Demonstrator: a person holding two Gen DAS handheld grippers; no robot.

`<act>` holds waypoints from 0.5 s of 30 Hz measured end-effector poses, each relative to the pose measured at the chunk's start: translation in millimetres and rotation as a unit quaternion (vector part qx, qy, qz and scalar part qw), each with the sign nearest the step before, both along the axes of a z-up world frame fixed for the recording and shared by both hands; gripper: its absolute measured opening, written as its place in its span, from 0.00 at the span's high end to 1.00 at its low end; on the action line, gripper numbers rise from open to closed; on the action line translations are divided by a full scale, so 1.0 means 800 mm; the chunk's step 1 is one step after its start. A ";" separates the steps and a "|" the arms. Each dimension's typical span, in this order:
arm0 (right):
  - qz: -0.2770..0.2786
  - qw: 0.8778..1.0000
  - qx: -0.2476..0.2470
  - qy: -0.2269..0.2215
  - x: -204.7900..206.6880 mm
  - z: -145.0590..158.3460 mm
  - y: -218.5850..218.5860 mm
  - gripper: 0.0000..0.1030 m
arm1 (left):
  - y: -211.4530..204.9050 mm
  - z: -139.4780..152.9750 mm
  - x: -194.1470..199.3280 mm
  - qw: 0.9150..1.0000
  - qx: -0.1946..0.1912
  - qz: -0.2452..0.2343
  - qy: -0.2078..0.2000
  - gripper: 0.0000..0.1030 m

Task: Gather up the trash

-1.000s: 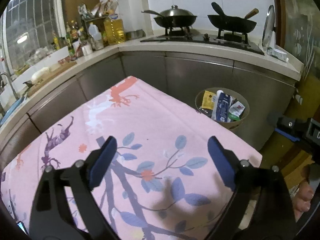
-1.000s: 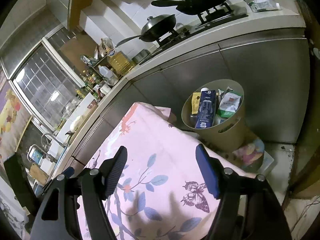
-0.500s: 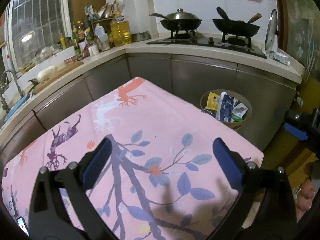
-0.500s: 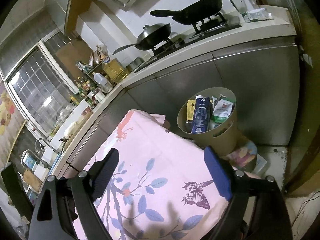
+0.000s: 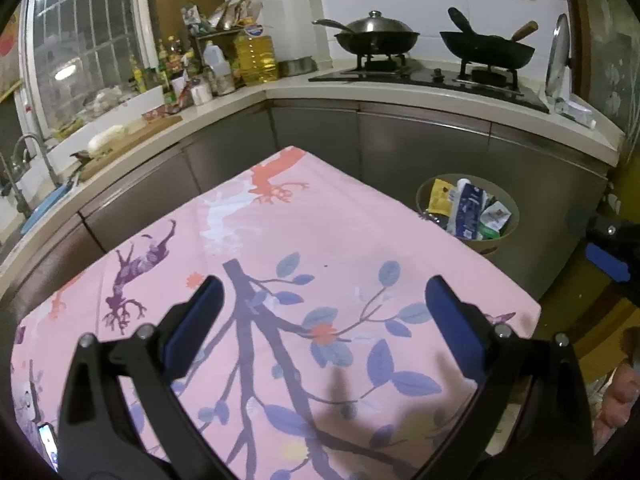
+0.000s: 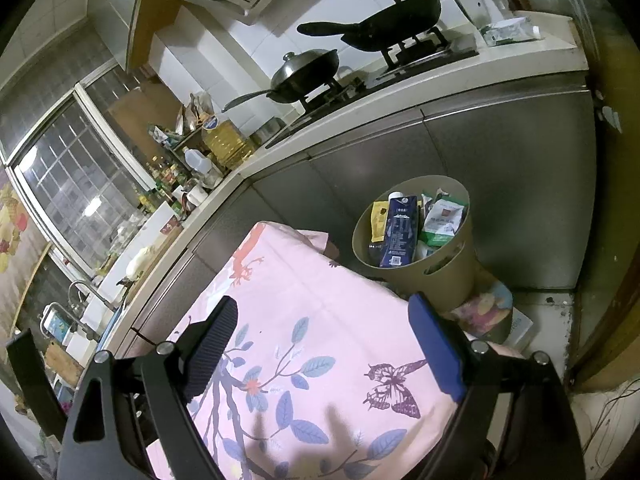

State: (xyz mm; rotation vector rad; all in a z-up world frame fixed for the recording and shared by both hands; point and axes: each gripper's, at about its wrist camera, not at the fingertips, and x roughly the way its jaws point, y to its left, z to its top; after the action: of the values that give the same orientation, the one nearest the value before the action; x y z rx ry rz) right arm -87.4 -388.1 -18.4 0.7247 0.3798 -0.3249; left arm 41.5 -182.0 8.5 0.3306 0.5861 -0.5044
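Since a second ago both views have pulled back and up, so we see more of the pink cloth and the bin sits smaller in each frame. Our left gripper [image 5: 322, 308] and right gripper [image 6: 322, 332] both stand wide apart with nothing between the blue pads.

The bin [image 5: 508, 236] is half hidden behind the far right edge of the cloth [image 5: 280, 240] in the left view; we cannot see its base there. Printing on the packets is too small to read.

The bin is a round, smooth tan tub with a slot handle, holding a dark blue carton [image 6: 398, 232], a yellow packet [image 6: 378, 220] and a green-and-white bag [image 6: 442, 220]. The cloth is soft, printed with branches and leaves.

Only the right view shows the bin's full wall [image 6: 440, 280] and the floor at lower right; only the left view shows the other gripper's tip at right centre.
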 end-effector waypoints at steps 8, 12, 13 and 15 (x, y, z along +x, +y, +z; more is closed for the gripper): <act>-0.002 1.000 0.001 0.000 0.000 -0.001 0.001 0.19 | 0.001 0.003 -0.001 0.999 0.017 0.016 -0.027 0.06; -0.002 1.000 0.001 0.001 0.000 -0.002 0.002 0.19 | 0.003 0.006 -0.001 0.999 0.019 0.023 -0.036 0.06; -0.002 1.000 0.001 0.001 0.000 -0.002 0.002 0.19 | 0.003 0.007 -0.001 0.999 0.018 0.024 -0.036 0.06; -0.001 1.000 0.002 0.001 0.000 -0.002 0.002 0.19 | 0.004 0.007 -0.001 0.999 0.017 0.026 -0.036 0.06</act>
State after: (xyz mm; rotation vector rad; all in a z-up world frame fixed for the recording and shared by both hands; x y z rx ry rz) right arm -87.5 -386.3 -20.1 0.7276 0.3823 -0.3273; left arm 40.8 -178.4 14.2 0.3626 0.5329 -0.4318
